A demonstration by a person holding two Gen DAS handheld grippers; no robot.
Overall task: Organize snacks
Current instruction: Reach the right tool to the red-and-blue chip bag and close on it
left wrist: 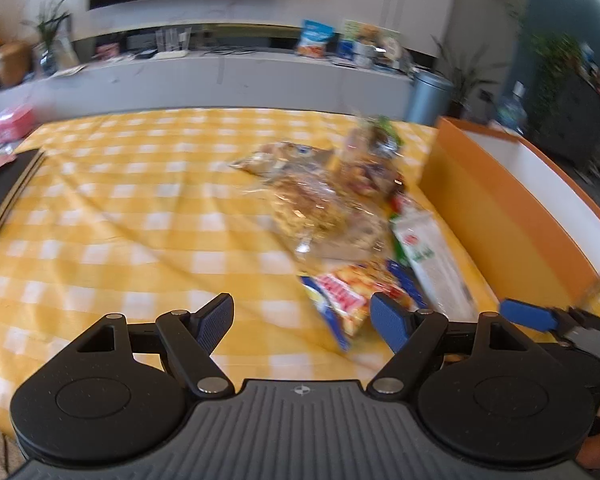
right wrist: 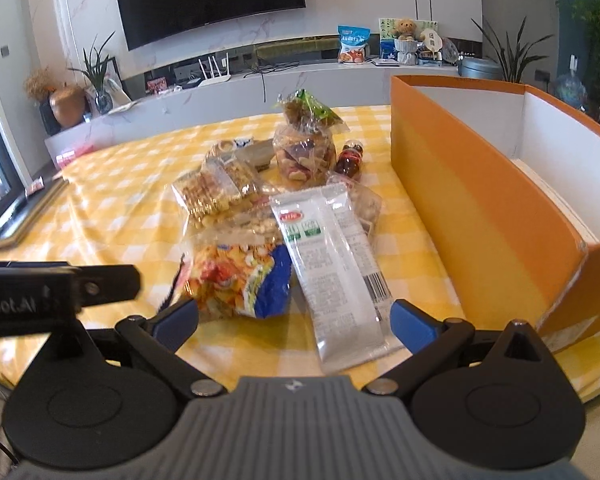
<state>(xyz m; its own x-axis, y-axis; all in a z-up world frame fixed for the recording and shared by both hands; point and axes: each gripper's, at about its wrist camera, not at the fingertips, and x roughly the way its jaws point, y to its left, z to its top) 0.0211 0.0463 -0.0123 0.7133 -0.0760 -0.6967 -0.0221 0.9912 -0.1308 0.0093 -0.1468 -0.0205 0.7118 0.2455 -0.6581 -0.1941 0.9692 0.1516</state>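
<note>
A pile of snack bags lies on the yellow checked tablecloth [right wrist: 108, 216]. A white and green packet [right wrist: 336, 264] lies nearest, beside a blue and yellow chips bag [right wrist: 240, 280]; both also show in the left wrist view, the packet [left wrist: 432, 256] and the chips bag [left wrist: 344, 300]. Behind them are clear bags of biscuits [right wrist: 216, 192] and a bag of mixed snacks [right wrist: 304, 148]. An orange box [right wrist: 480, 208] with a white inside stands open to the right. My right gripper [right wrist: 294, 320] is open, its jaws either side of the packet's near end. My left gripper [left wrist: 302, 320] is open and empty, left of the chips bag.
A small dark bottle [right wrist: 350, 158] lies behind the packet. A black board [left wrist: 4, 192] sits at the table's left edge. A long grey TV shelf [right wrist: 260, 92] with plants and a snack bag [right wrist: 352, 44] runs behind the table. The left view is motion-blurred.
</note>
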